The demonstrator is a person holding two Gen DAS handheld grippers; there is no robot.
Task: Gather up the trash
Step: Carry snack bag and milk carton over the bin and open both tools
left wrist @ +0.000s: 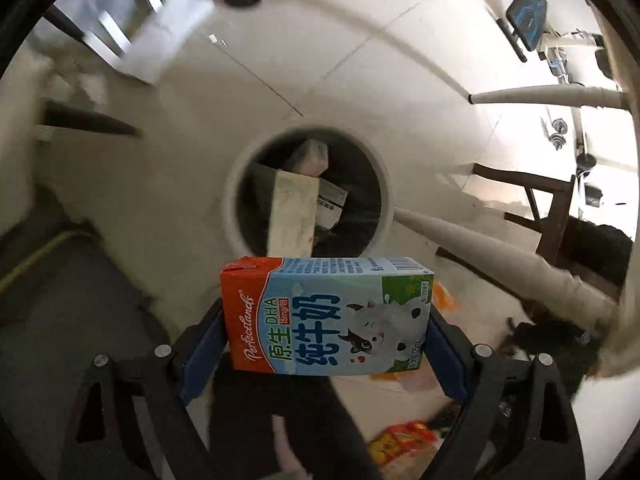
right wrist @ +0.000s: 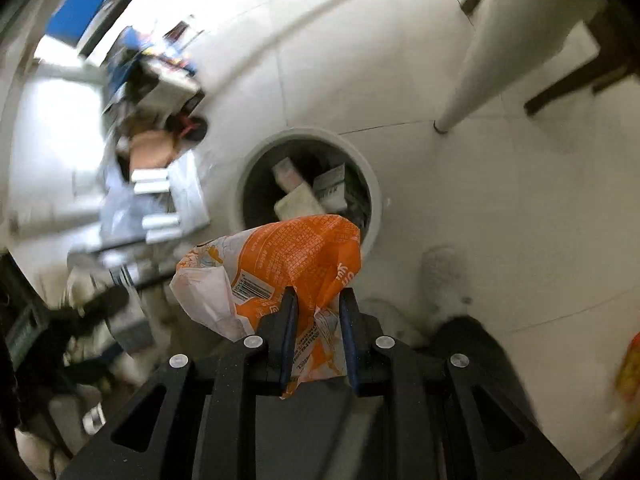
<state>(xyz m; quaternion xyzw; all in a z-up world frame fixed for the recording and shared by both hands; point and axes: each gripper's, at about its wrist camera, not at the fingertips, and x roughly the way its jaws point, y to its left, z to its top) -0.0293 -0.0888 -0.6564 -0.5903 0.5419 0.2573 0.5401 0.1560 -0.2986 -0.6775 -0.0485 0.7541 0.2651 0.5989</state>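
nearest my left tongs (left wrist: 327, 316), spread wide, a milk carton (left wrist: 326, 316) sits clamped end to end between the blue pads. my right tongs (right wrist: 318, 312), nearly closed, pinch a crumpled orange wrapper (right wrist: 280, 268). beyond both, on the tiled floor (left wrist: 340, 60), a round white bin (left wrist: 386, 184) stands open, with boxes (left wrist: 292, 212) already inside. both items hang above the floor, just short of its rim.

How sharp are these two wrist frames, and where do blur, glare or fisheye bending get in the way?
Left wrist view: the milk carton print is crisp, the bin slightly soft, the upper-left corner streaked, window glare at right, floor lines bowed by the lens. Right wrist view: the orange wrapper is sharp, but clutter at left is heavily smeared and a window patch is blown out.
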